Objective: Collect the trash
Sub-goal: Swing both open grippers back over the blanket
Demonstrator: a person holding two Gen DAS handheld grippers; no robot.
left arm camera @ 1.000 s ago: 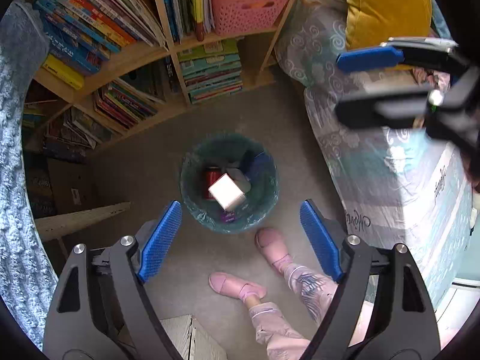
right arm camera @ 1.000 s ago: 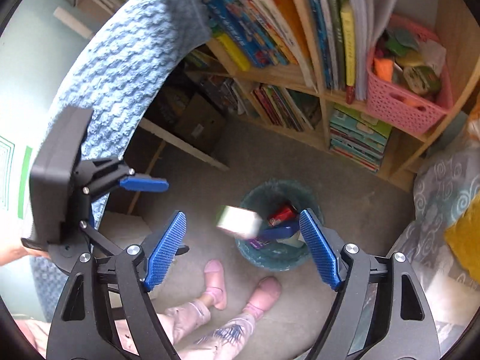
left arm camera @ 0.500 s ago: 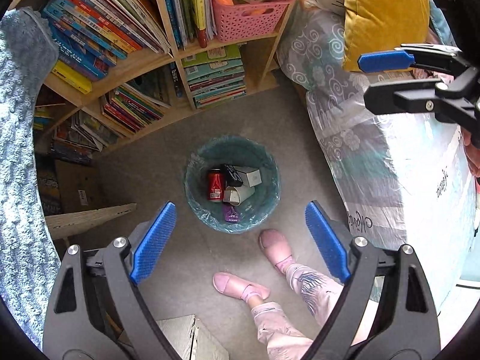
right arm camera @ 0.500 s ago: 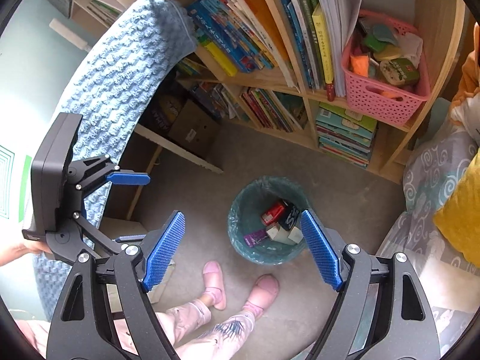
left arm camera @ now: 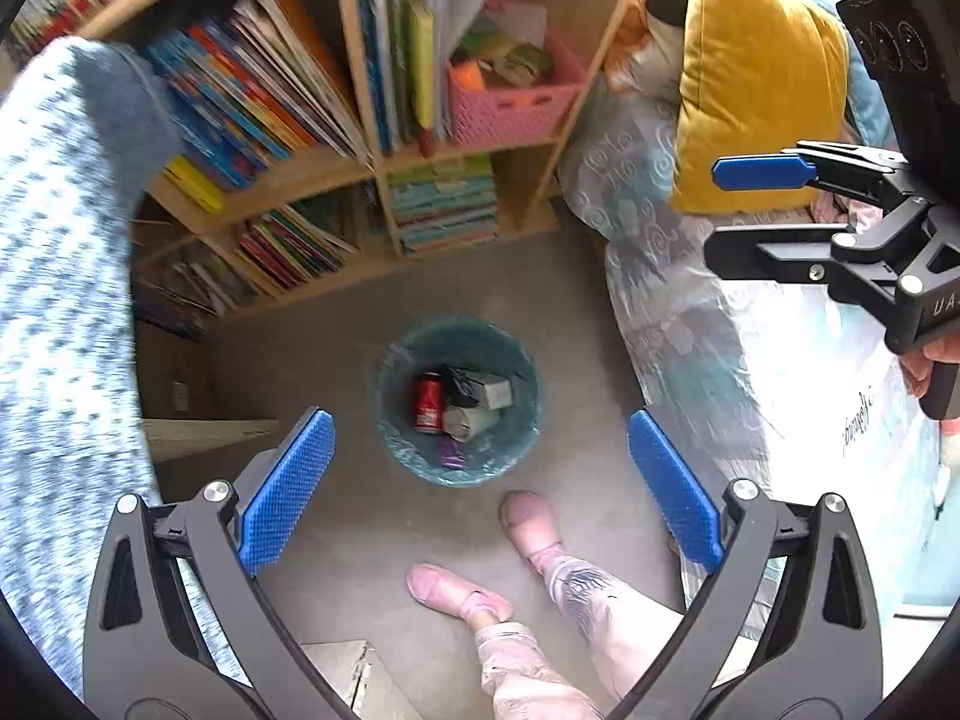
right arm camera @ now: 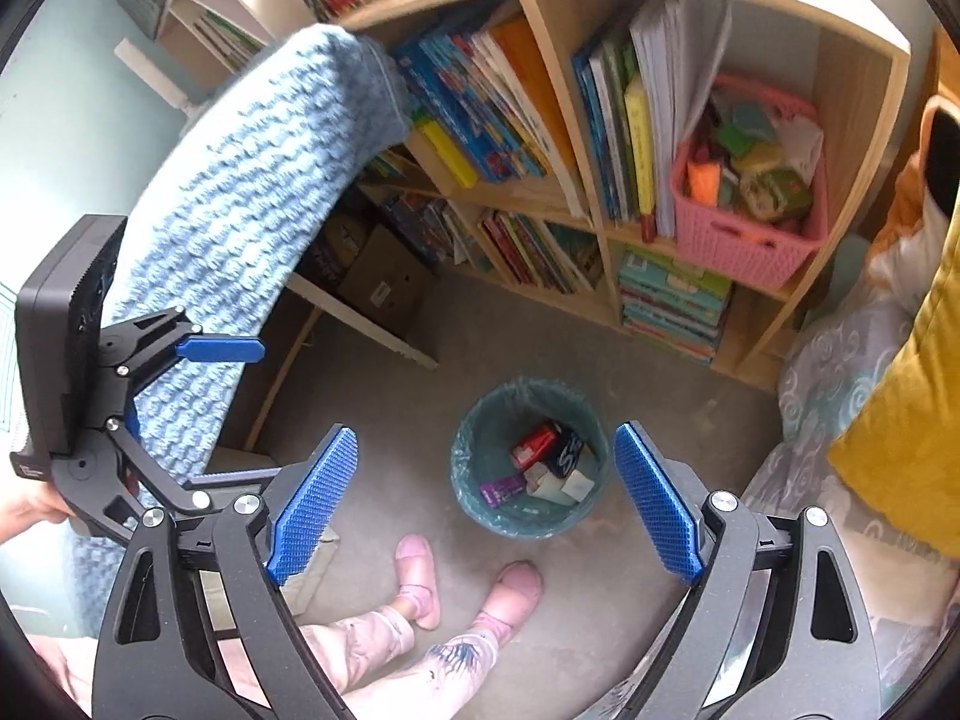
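A teal-lined waste bin (left arm camera: 390,420) (right arm camera: 465,468) stands on the grey floor below both grippers. Inside it lie a red can (left arm camera: 428,401) (right arm camera: 534,445), white boxes (left arm camera: 492,390) (right arm camera: 564,486), a dark packet and a purple wrapper (left arm camera: 450,453). My left gripper (left arm camera: 480,420) hangs high over the bin, its jaws opening wide with nothing between them. My right gripper (right arm camera: 486,432) also hangs above the bin, its jaws opening and empty. Each shows in the other's view: the right gripper (left arm camera: 738,213) over the bed, the left gripper (right arm camera: 240,414) by a blue sleeve.
A wooden bookshelf (left arm camera: 372,162) full of books holds a pink basket (right arm camera: 744,240). A bed with a patterned cover (left arm camera: 690,312) and a yellow cushion (left arm camera: 756,78) lies to the right. The person's feet in pink slippers (left arm camera: 528,522) stand beside the bin. A blue knitted sleeve (right arm camera: 240,180) fills the left.
A white box that was falling between the grippers has landed in the bin. Both grippers have risen, so the bin looks smaller, and both pairs of jaws have spread wider.
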